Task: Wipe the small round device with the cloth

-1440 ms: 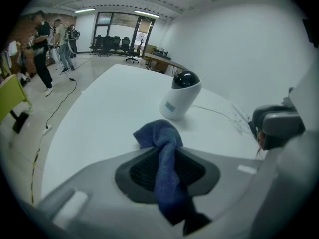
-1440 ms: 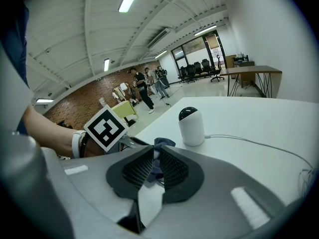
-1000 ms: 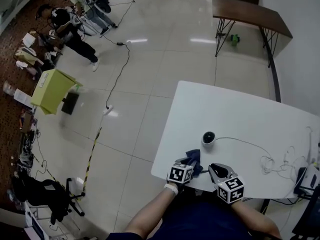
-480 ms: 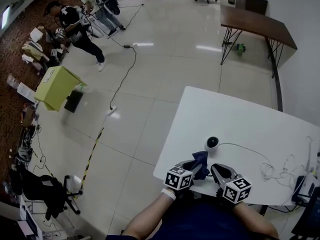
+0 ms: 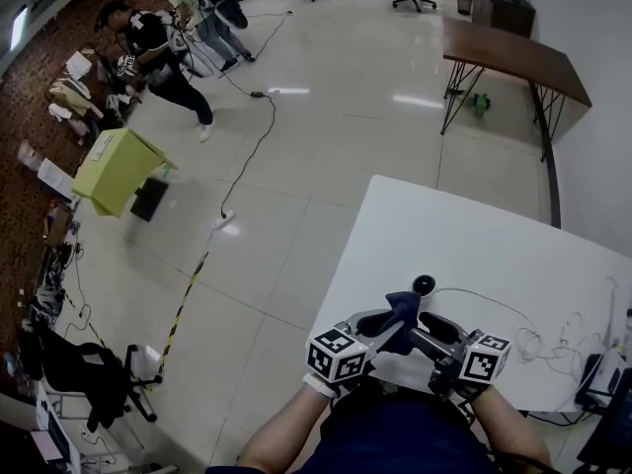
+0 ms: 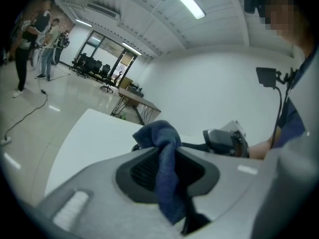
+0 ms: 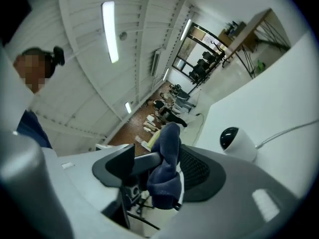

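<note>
The small round device (image 5: 424,285) sits near the bench's (image 5: 474,235) front edge. Just before it we hold the cloth (image 5: 401,307) raised, clamped in the left gripper's (image 5: 388,322) jaws. The right gripper's (image 5: 423,330) jaws have just been opening and stand apart around the cloth.

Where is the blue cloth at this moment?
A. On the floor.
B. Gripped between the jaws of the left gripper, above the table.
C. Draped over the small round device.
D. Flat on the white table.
B: the left gripper view shows the blue cloth pinched in the left gripper, and the small round device stands uncovered.
</note>
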Demonstrator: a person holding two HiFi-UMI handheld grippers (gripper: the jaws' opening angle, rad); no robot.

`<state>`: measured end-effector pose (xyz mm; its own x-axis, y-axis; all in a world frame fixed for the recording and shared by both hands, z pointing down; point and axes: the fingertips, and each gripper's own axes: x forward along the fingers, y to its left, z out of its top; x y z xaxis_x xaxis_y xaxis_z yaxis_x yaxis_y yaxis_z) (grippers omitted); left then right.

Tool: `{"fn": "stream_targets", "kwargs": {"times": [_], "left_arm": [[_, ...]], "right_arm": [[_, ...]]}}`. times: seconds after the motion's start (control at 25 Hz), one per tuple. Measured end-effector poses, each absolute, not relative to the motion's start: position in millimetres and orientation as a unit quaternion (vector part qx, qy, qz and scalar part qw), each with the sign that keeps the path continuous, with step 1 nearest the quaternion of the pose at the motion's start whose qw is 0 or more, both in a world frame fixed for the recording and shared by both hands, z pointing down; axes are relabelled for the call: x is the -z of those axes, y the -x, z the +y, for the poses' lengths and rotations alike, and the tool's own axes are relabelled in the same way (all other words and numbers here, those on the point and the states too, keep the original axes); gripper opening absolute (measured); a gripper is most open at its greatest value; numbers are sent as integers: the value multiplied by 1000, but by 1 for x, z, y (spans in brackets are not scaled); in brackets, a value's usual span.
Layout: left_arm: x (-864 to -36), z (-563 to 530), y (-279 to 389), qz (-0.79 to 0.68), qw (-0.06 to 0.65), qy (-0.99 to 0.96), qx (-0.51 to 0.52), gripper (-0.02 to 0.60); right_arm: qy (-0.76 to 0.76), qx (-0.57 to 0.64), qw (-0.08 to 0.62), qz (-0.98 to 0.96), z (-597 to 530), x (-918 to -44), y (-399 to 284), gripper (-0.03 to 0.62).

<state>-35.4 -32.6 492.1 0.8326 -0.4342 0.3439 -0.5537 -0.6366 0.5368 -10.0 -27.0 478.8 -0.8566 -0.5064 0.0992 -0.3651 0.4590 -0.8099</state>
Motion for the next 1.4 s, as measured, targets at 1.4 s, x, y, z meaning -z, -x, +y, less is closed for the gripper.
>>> {"fn": "stream_targets", "kwargs": {"times": [1.4], "left_arm": [[-462,-32,36,-253,404,-874,92,160]], "right_arm": [[186,522,163,816,-33,-473,11,104]]}}
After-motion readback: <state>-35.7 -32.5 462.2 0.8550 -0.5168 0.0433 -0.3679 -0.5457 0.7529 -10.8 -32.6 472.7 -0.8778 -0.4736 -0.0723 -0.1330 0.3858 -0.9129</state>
